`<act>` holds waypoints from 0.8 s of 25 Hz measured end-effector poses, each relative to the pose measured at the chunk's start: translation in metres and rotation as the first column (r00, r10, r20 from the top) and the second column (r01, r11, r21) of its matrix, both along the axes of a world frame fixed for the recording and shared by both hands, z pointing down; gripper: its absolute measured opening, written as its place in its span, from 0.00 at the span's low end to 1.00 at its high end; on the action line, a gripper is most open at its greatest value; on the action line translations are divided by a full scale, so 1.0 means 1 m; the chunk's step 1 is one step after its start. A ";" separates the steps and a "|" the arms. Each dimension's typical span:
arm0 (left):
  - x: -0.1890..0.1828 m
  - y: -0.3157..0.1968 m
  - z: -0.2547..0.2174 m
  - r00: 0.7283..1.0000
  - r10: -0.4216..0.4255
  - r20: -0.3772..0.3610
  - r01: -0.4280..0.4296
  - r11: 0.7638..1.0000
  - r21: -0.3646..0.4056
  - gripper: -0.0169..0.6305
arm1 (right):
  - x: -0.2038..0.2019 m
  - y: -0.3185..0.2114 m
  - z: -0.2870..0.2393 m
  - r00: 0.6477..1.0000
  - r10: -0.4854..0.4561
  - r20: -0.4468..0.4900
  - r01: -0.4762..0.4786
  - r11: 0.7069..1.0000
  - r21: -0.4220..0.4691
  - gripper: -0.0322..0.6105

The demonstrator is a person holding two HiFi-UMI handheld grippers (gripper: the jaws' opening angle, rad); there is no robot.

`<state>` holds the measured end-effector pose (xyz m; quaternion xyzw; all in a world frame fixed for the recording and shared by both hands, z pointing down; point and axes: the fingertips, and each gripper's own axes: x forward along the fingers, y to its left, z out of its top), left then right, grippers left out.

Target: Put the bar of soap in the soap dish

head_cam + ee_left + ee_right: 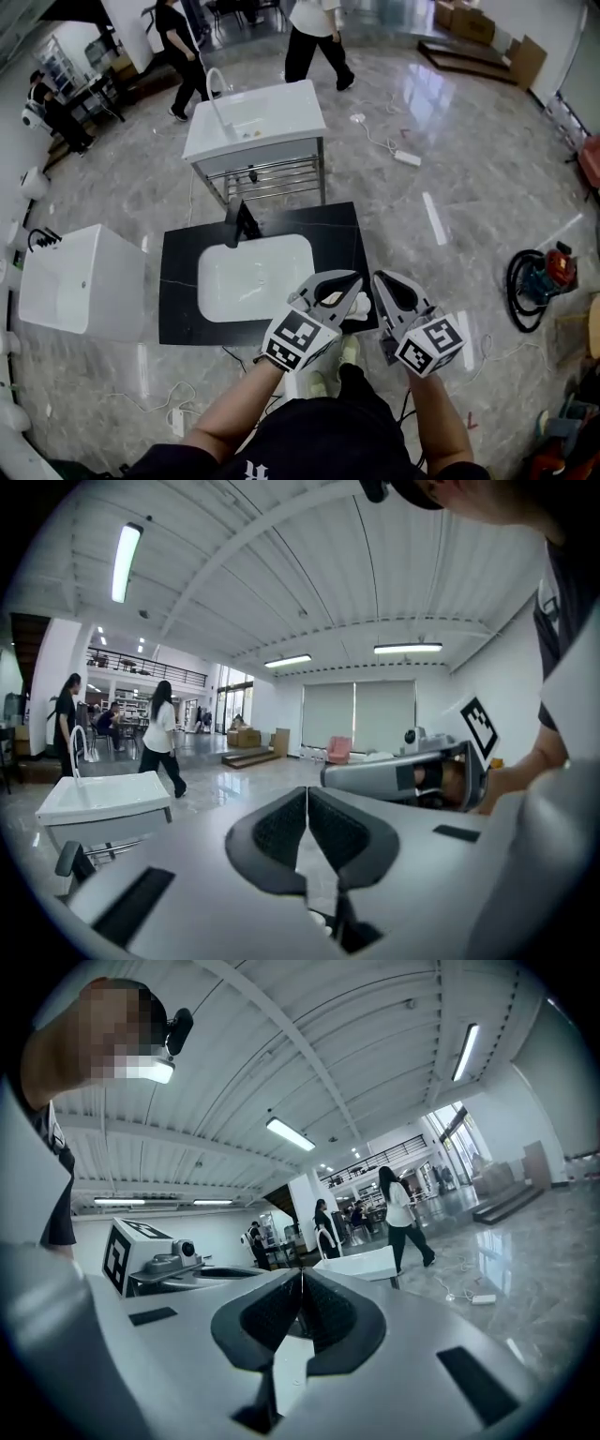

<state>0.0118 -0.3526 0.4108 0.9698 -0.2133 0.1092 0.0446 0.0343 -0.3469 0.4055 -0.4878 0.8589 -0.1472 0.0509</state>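
Observation:
Both grippers are held high, close to my head, over the front right corner of a black countertop point(178, 281). In the head view my left gripper point(356, 279) and my right gripper point(378, 279) sit side by side with their tips nearly level. The left gripper view shows its jaws point(307, 791) pressed together with nothing between them. My right gripper's jaws point(301, 1275) are likewise shut and empty. A small pale thing point(360, 306) shows between the grippers on the counter, mostly hidden; I cannot tell if it is the soap dish. No bar of soap is visible.
A white basin point(253, 277) with a black faucet point(239, 223) is set in the countertop. Beyond stands a white sink on a metal stand point(255, 122), and a white tub point(80, 281) at left. People walk at the back; cables and a hose reel point(536, 281) lie on the floor.

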 end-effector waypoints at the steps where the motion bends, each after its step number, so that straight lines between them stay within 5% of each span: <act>1: -0.002 0.001 -0.008 1.000 -0.010 -0.022 0.010 1.000 0.001 0.04 | -0.002 0.001 -0.005 1.000 0.000 -0.003 0.000 1.000 0.007 0.06; 10: -0.015 0.003 -0.058 0.987 -0.070 -0.146 0.076 0.996 0.037 0.04 | -0.021 0.002 -0.045 0.999 -0.020 -0.031 0.023 0.996 0.087 0.06; 20: -0.026 0.003 -0.087 0.976 -0.100 -0.196 0.115 0.991 0.066 0.04 | -0.022 0.002 -0.060 0.996 0.003 -0.091 0.007 0.993 0.114 0.06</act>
